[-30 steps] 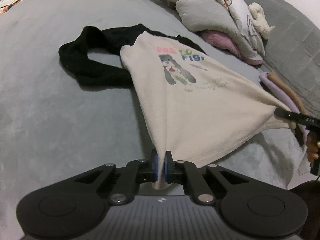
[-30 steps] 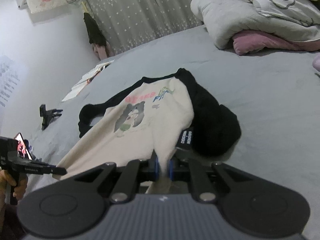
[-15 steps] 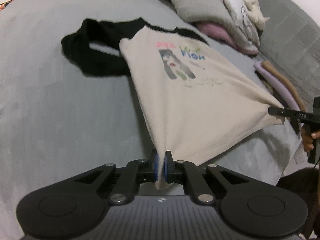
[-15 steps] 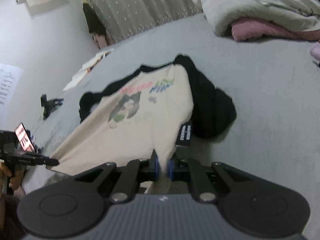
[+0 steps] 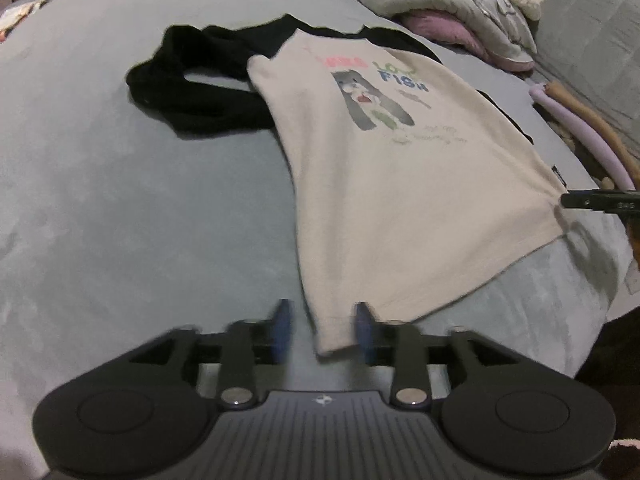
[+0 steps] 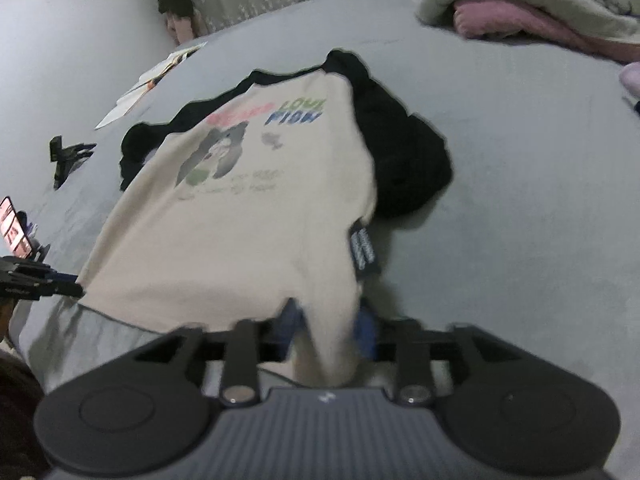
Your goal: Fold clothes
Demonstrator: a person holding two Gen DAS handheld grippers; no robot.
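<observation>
A cream T-shirt (image 5: 400,184) with black sleeves (image 5: 192,96) and a cartoon print lies spread flat, print up, on the grey bed (image 5: 120,220). One hem corner rests loose between the blue pads of my open left gripper (image 5: 322,330). In the right wrist view the same T-shirt (image 6: 248,216) reaches to my right gripper (image 6: 328,328), which is open with the other hem corner draped between its fingers. The right gripper's fingers (image 5: 592,202) show at the shirt's far hem corner in the left wrist view.
Folded grey and pink bedding (image 5: 460,12) is piled at the head of the bed. Purple and brown rolls (image 5: 576,128) lie along the right edge. Papers (image 6: 152,80), a black clamp (image 6: 68,156) and a lit phone (image 6: 14,228) sit to the left.
Both grippers were shut on the hem corners and holding the shirt stretched above the bed. They have lowered it flat and both have opened, letting the corners go.
</observation>
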